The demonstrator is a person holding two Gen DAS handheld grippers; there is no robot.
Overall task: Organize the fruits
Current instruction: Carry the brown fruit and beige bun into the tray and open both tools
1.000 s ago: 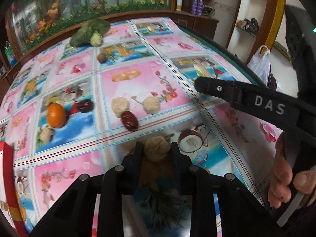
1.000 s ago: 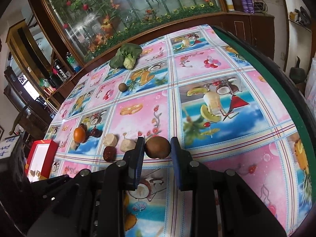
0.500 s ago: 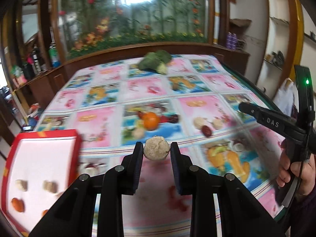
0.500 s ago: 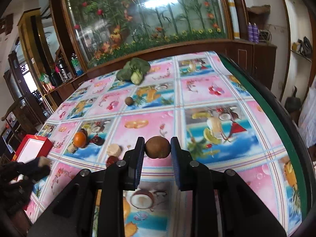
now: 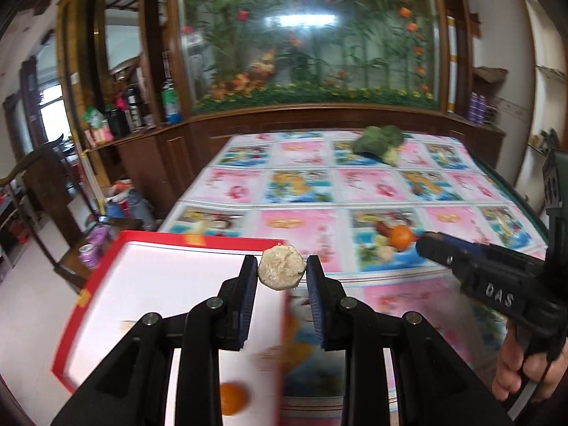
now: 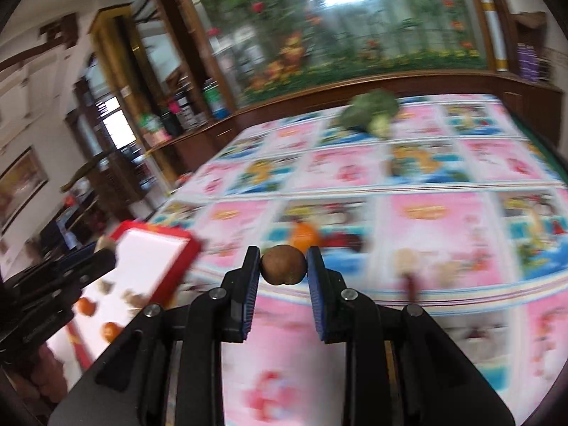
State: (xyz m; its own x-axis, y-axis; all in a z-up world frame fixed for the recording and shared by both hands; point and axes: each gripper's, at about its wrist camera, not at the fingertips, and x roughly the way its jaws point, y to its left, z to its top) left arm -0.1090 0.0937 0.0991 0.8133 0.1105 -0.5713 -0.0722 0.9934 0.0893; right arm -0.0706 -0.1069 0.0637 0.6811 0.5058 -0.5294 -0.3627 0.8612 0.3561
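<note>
Fruits ride in both grippers: the left gripper pinches a pale round fruit over the red tray, while the right gripper, pinching a brown fruit, has the tray off to its left.

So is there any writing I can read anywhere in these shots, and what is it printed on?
"DAS": white letters on the side of the right gripper, seen in the left wrist view.
Bottles and packages on the wooden shelf: labels too blurred to read.
Printed tablecloth: pictures only, no legible words.
Red tray: no text visible.
Right wrist view: motion-blurred, nothing readable.
</note>
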